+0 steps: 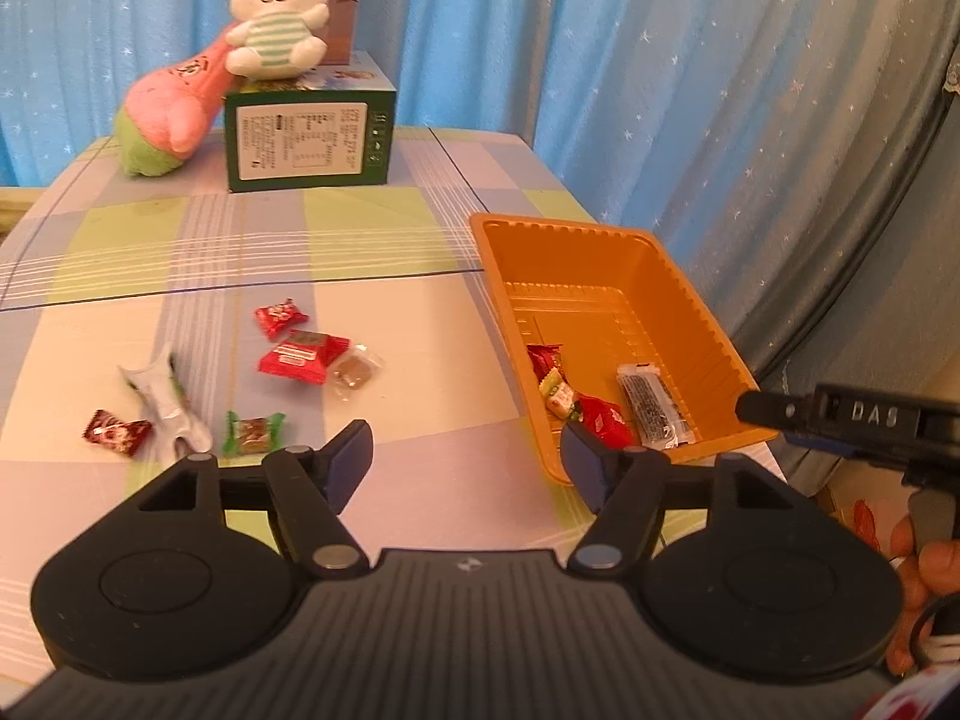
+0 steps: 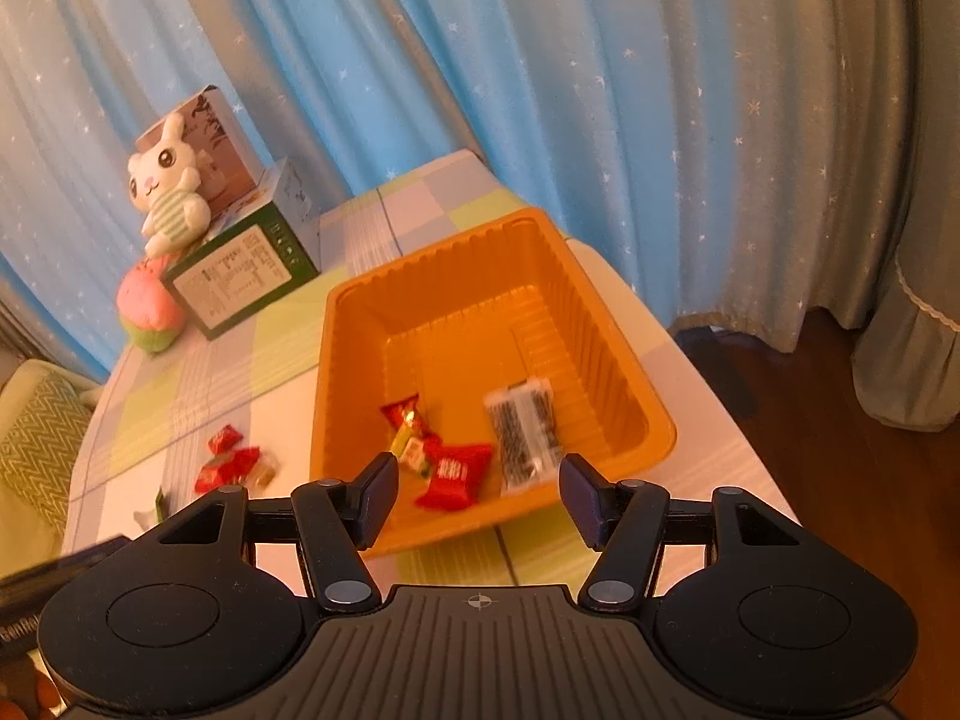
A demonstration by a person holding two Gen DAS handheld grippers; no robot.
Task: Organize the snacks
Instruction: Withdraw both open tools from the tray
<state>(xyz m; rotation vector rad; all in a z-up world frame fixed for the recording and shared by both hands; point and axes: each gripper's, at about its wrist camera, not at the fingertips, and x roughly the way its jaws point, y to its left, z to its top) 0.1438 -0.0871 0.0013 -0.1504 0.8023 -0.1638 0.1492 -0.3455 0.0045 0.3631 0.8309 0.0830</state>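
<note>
An orange tray (image 1: pixel 600 276) stands at the table's right side. In it lie a red packet (image 1: pixel 606 420), a dark bar in clear wrap (image 1: pixel 651 411) and small red and yellow candies (image 1: pixel 555 381). Loose on the cloth are a red candy (image 1: pixel 281 317), a red packet (image 1: pixel 303 354), a brown sweet (image 1: pixel 355 373), a white-green wrapper (image 1: pixel 162 402), a dark red candy (image 1: pixel 115 433) and a green candy (image 1: pixel 253 433). My left gripper (image 1: pixel 465 450) is open and empty, left of the tray's near corner. My right gripper (image 2: pixel 478 480) is open and empty over the tray's (image 2: pixel 480 276) near rim, above the red packet (image 2: pixel 453 474).
A green box (image 1: pixel 309 141) with a plush rabbit (image 1: pixel 279 12) on it and a pink-green plush (image 1: pixel 165 114) stand at the table's far end. Blue curtains hang behind. The table edge runs just right of the tray. A hand (image 1: pixel 924 570) shows at the lower right.
</note>
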